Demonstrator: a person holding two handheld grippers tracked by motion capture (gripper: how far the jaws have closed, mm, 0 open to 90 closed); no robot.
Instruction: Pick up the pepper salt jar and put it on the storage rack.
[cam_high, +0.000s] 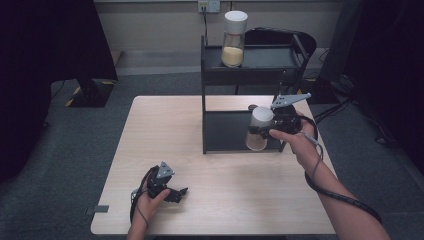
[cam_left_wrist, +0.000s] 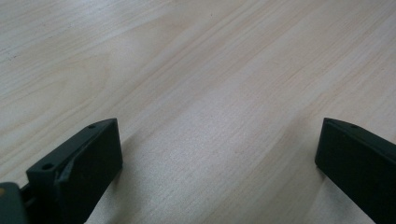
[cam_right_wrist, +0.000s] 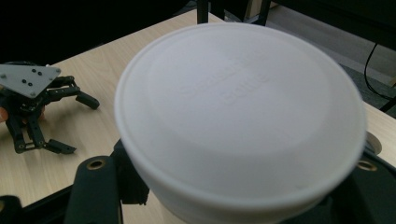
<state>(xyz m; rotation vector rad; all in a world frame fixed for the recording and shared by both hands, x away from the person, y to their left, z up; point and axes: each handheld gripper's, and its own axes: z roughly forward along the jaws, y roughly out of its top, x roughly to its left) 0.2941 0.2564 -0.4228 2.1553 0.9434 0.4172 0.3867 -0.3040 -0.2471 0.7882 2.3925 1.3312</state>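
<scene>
My right tongs are clamped on a clear jar with a white round lid and pale sandy powder in its bottom. The two black jaws sit on either side of it just below the lid, and the jar hangs in them upright, in front of the lower shelf of the black metal two-tier rack. Looking along these tongs, the white lid lies right above the jaws and close to the camera, with faint raised lettering on its top that I cannot read. My right hand grips the tongs from behind, and their black cable loops down along my forearm.

Above my right tongs and a little to the left as seen from above, on the rack's top shelf, stands a second clear jar with a white lid and yellowish powder, upright and well apart from the one I hold.

My left tongs rest low on the light wooden table, far from the rack and near the table's front edge. Their jaws stand wide apart with nothing between them; only bare wood grain lies ahead of them. My left hand holds them from behind.
</scene>
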